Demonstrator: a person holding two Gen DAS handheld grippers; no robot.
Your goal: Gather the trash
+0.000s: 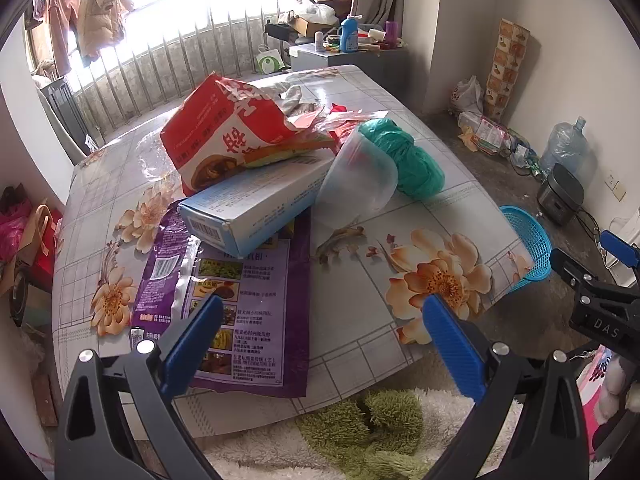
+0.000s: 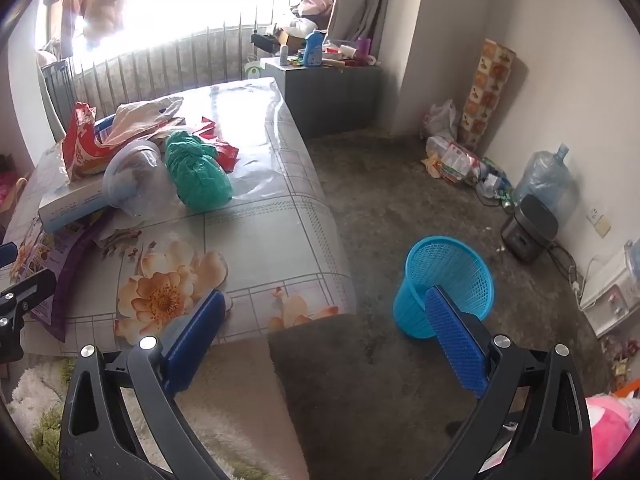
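A pile of trash lies on the flowered table (image 1: 400,216): a red and white bag (image 1: 224,128), a light blue box (image 1: 256,208), a purple packet (image 1: 240,304), a clear plastic cup (image 1: 360,180) on its side and a green bundle (image 1: 408,156). My left gripper (image 1: 320,316) is open and empty, over the table's near edge by the purple packet. My right gripper (image 2: 324,312) is open and empty, past the table's right corner, above the floor. A blue mesh basket (image 2: 444,284) stands on the floor just beyond its right finger. The pile also shows in the right wrist view, with the green bundle (image 2: 196,172) nearest.
A grey cabinet (image 2: 328,92) with bottles stands behind the table. A water jug (image 2: 548,180), a rice cooker (image 2: 528,228) and bags lie along the right wall. A green and white shaggy rug (image 1: 360,432) lies below the table's near edge.
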